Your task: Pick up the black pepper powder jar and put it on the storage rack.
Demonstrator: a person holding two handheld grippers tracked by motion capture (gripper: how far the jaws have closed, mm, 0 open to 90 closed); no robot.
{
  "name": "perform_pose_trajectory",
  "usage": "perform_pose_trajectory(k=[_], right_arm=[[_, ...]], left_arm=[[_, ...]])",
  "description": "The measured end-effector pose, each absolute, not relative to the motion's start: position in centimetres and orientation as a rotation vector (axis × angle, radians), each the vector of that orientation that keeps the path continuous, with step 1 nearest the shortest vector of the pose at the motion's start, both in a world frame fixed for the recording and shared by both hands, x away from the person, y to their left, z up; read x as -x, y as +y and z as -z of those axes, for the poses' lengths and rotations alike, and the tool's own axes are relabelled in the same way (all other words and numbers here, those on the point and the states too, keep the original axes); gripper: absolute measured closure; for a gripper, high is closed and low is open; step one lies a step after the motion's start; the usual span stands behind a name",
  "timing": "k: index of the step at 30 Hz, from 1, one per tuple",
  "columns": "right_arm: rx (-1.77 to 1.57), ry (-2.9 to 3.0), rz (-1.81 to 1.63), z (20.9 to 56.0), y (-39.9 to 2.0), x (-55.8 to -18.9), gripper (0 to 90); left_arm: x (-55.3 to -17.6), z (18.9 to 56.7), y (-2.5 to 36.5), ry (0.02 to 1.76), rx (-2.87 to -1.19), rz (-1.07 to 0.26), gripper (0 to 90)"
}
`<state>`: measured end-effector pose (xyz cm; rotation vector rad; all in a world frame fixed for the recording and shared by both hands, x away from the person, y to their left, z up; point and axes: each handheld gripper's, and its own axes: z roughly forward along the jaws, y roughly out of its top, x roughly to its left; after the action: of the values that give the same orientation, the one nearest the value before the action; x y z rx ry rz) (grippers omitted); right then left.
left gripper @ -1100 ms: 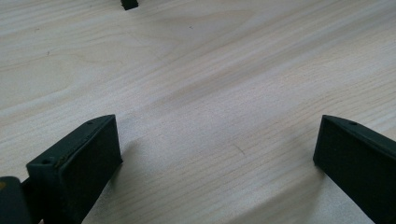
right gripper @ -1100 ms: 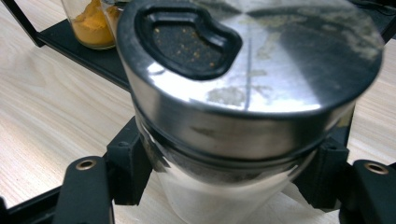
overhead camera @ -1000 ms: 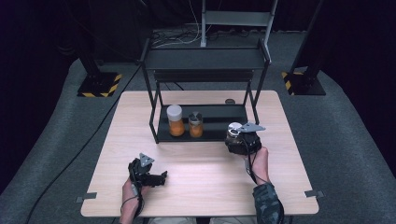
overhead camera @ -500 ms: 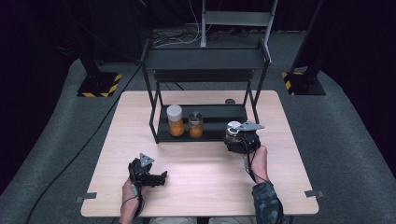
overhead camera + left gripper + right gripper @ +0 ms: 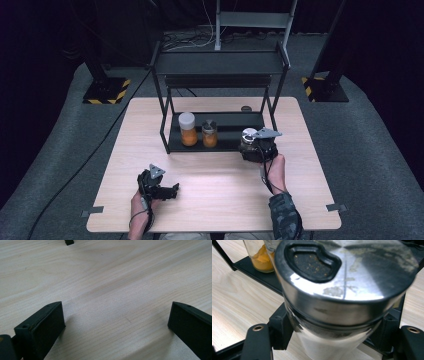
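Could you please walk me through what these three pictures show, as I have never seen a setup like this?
A person sits at a wooden table, holding a handheld gripper in each hand. The high view looks down from above. The other two come from cameras riding on the grippers. The left gripper rests near the table's front edge, its black fingers spread apart over bare wood. The right gripper clasps a steel-lidded shaker jar at the front edge of a black rack. On the rack's bottom shelf stand two jars of orange powder.

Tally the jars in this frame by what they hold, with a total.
Glass jars of orange powder on the black metal rack's lower shelf: 2
Steel-lidded glass jar of white powder, clamped in the right gripper: 1
Total: 3
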<state>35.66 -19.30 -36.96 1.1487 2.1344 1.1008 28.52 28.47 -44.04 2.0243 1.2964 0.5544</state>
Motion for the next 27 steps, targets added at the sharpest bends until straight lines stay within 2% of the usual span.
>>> perform_pose_trajectory(k=[27], right_arm=[[-1.156, 2.136, -1.098, 36.7, -18.6, -37.0, 30.4]], left_arm=[[-28.5, 44.0, 28.5, 1.295, -2.027, -0.555, 0.4]])
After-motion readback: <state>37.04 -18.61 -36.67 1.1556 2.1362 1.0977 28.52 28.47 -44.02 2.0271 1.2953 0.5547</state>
